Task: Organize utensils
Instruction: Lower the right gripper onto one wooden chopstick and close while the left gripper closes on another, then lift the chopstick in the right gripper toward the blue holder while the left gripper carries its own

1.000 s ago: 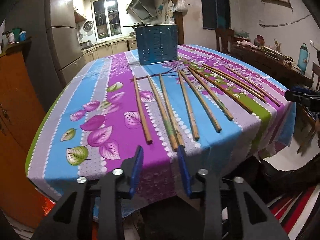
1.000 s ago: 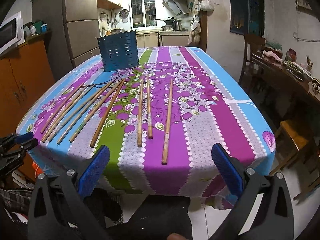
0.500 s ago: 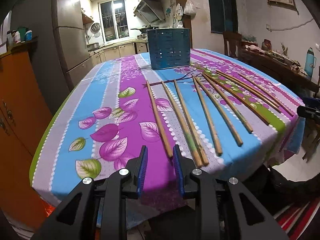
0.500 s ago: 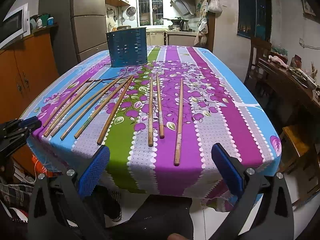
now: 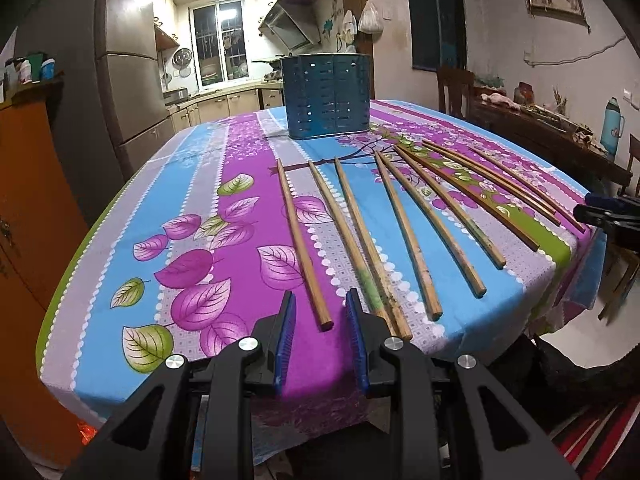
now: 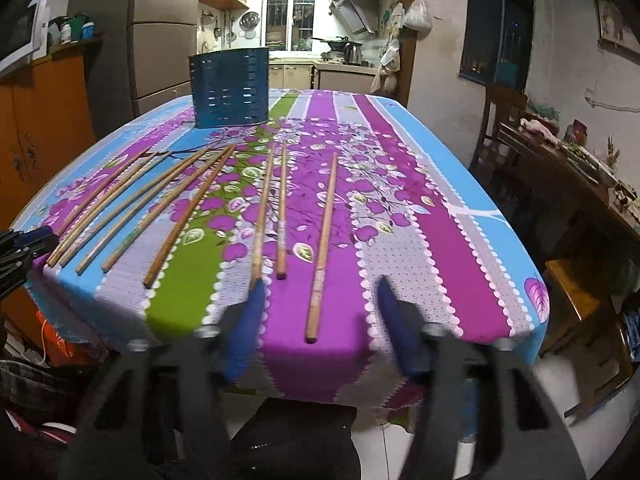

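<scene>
**Both grippers line up on chopsticks at the table's near edge**

Low in each frame, the left gripper (image 5: 320,312) and right gripper (image 6: 320,300) have just been narrowing, fingers apart and empty, each framing a chopstick end. Chopsticks (image 5: 404,232) fan across the table (image 5: 160,208) toward the blue holder (image 5: 326,96), upper centre, likely their destination.

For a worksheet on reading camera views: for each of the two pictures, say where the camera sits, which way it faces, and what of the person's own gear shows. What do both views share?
Left wrist: on the left gripper, facing across the table; jaws narrow, nothing between them.
Right wrist: on the right gripper, facing likewise; jaws just been closing, blurred, still apart.
Shared: chopsticks, blue holder, tablecloth.
</scene>
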### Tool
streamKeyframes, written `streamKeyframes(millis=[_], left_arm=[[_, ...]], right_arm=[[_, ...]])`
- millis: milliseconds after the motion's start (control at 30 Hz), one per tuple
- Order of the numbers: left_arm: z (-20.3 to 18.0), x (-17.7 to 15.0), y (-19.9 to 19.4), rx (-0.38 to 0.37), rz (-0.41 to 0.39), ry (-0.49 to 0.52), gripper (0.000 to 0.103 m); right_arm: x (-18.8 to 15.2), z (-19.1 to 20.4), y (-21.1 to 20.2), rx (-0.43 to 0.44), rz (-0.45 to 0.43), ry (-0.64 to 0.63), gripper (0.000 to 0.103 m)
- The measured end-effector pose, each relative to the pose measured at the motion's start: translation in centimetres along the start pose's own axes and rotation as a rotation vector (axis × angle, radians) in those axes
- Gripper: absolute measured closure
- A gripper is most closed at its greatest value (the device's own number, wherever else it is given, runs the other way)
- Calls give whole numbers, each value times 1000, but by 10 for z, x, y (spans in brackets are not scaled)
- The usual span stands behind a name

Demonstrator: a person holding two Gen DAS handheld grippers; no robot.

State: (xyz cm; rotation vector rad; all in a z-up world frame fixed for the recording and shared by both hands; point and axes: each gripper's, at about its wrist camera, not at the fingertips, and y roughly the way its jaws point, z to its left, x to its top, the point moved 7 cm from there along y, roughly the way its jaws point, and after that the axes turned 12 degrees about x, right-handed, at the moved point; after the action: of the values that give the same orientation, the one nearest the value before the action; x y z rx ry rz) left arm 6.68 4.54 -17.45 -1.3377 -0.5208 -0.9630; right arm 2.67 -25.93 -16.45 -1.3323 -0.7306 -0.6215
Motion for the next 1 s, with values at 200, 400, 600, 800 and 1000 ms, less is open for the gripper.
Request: streamKeyframes(millis=[200,400,600,800,1000], left_arm=[[-3,-2,-3,11,-17,-4,85],[-4,-5,-6,42,-52,10,85],[-2,-7,-7,8,-79,-27,89],[3,-7,-8,33,-101,-39,95],[19,12,-20,56,-158,-75,95]], right_arm=[[-11,1,8,11,30,-28,89],[-18,7,5,5,0,-26,92],[-22,5,2,24,-29,16,97],[-20,5,1,24,-48,38,98],[1,1,-14,35,-114,61,98]])
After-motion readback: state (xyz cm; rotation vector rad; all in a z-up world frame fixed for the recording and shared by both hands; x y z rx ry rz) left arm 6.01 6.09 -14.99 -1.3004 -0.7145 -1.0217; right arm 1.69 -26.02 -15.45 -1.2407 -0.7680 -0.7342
